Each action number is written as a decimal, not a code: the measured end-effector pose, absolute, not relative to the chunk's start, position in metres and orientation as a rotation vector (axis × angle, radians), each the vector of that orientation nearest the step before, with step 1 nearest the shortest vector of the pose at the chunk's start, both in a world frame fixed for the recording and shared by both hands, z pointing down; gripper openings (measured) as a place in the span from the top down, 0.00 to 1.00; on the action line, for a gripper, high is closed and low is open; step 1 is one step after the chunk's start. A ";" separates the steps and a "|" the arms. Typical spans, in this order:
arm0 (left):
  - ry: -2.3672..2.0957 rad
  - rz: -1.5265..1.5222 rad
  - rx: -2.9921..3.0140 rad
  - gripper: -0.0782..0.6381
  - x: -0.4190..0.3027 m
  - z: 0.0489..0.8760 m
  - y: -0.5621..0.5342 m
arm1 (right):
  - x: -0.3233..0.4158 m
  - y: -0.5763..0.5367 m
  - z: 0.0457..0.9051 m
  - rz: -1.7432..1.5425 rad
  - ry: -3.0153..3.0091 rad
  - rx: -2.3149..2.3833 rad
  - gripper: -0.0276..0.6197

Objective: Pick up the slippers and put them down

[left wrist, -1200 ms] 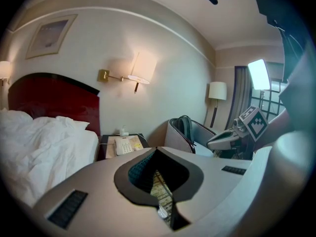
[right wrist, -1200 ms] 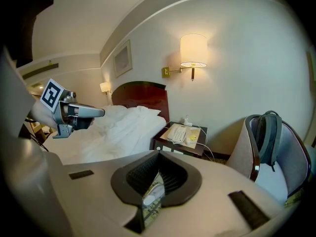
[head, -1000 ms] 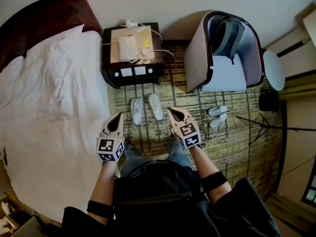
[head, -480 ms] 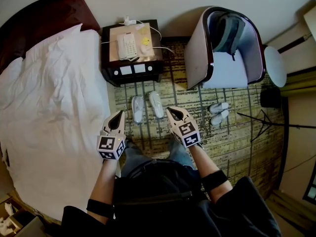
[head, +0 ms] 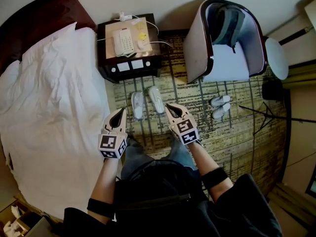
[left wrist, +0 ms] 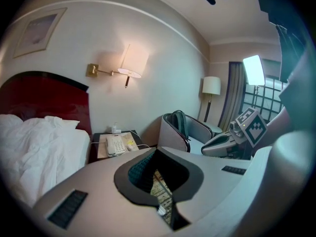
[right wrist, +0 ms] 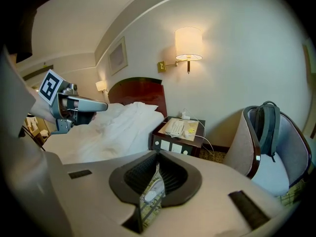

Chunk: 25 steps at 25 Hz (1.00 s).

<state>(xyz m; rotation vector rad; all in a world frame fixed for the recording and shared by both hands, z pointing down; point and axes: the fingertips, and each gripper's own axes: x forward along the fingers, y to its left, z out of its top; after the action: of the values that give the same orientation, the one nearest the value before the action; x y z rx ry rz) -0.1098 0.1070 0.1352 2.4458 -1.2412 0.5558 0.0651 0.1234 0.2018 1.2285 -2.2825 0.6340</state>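
On carpet [head: 232, 132]: slippers [head: 138, 105]; left tool [head: 120, 112], right tool [head: 168, 106] closed.

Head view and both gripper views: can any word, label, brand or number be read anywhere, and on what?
No text can be read anywhere.
Telephone keys: too small to read.
Yellow note on the nightstand: too small to read.
White panels on the nightstand's front: blurred.
Left marker cube and right marker cube: black-and-white squares, no letters.
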 end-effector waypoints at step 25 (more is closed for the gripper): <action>-1.065 0.674 2.486 0.89 -0.075 0.469 0.052 | 0.060 0.122 0.687 1.023 -1.734 1.340 0.13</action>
<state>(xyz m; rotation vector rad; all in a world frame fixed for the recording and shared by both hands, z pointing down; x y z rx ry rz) -0.0753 0.0523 0.4687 2.4860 -1.0647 0.6735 0.0602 0.1225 0.6871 1.3400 -1.7343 1.0232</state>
